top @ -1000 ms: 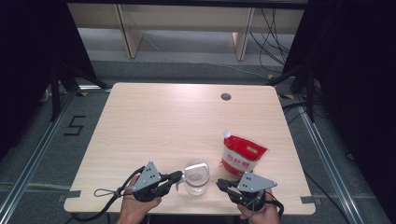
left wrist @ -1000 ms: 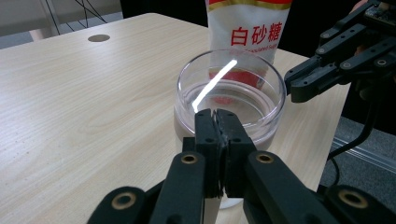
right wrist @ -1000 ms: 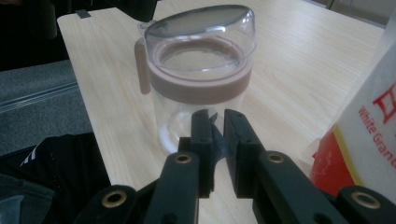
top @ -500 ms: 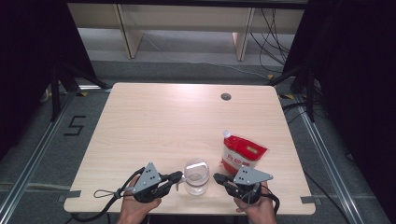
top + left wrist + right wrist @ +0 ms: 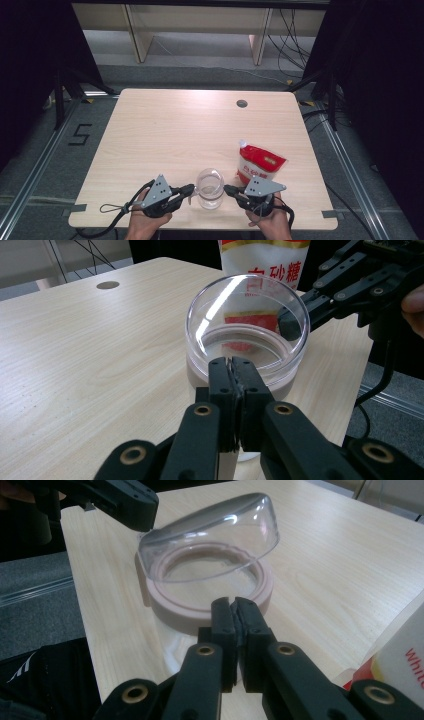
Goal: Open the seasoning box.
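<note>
High view: a clear jar (image 5: pixel 209 188) with a raised transparent lid is seen near the front edge of the table (image 5: pixel 190 130), between the left gripper (image 5: pixel 186 190) and the right gripper (image 5: pixel 229 190), whose tips lie just beside it on either side; a red-and-white sugar pouch (image 5: pixel 258 165) stands close behind the right one. Left gripper view: the jaws are pressed together with nothing between them, directly before the jar (image 5: pixel 247 335); "砂糖" is read on the pouch (image 5: pixel 265 257). Right gripper view: the jaws are likewise closed and empty before the pinkish jar rim (image 5: pixel 212 592), under the tilted lid (image 5: pixel 212 532); "whit" is legible on the pouch (image 5: pixel 400 672).
</note>
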A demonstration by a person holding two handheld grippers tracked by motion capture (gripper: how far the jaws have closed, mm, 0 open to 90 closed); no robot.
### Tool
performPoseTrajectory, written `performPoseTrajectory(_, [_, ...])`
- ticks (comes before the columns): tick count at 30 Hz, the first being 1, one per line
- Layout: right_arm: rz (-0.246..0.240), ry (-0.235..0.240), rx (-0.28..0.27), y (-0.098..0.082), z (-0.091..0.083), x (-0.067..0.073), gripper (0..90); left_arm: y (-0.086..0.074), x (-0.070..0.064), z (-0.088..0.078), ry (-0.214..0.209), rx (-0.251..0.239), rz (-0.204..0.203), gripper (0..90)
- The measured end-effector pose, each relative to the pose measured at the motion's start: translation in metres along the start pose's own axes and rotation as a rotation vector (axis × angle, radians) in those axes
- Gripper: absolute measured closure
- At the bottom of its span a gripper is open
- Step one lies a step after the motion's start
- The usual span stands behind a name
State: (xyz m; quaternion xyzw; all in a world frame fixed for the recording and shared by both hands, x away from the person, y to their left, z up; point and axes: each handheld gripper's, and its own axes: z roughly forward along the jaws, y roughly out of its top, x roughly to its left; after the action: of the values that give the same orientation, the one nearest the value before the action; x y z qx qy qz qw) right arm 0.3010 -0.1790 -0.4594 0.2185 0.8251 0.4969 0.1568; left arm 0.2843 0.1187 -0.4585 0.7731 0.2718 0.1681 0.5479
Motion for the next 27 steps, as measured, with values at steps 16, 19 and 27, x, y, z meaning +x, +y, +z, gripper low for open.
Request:
performPoseTrajectory(16, [-0.01,0.011,-0.032,0.01,0.003,0.006,88.0,-0.005,0.001,-0.007,-0.002,0.005,-0.05,57.5])
performPoseTrajectory(19, [-0.02,0.015,-0.039,0.013,0.003,0.007,88.0,-0.009,0.003,-0.012,0.011,0.022,-0.071,46.4])
performPoseTrajectory(27, [-0.028,0.015,-0.059,0.019,0.003,0.011,87.9,-0.022,0.009,-0.025,0.054,0.066,-0.073,35.7])
